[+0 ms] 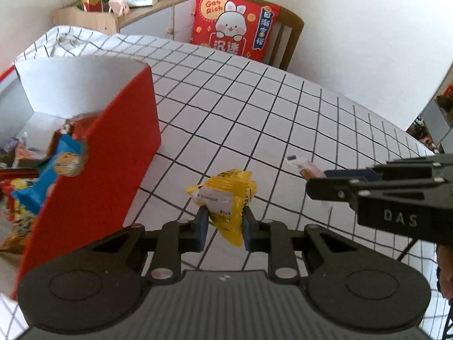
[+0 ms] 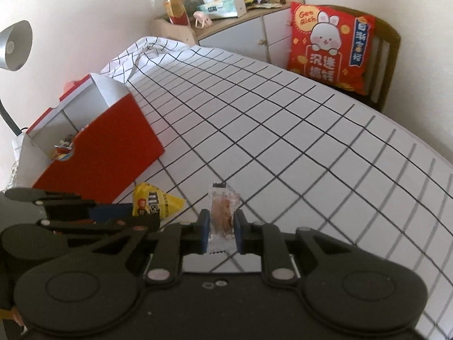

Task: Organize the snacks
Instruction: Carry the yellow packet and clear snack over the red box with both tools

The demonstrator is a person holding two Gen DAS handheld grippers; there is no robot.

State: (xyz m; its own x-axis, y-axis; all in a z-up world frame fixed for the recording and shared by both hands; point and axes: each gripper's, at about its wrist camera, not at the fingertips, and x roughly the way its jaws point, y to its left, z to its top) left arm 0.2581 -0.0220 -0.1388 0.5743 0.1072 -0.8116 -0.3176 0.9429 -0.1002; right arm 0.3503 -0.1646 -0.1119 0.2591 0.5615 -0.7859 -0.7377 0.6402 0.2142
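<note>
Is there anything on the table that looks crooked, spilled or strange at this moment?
Nothing is spilled or damaged. The checked tablecloth is bunched and wrinkled at the far corner, behind the red box. Each gripper simply holds one snack: the left gripper a yellow packet, the right gripper a clear wrapped snack.

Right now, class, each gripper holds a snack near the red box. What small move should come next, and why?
Probably carry the yellow packet, pinched in the left gripper, over the red box, whose open top already holds snacks.
</note>
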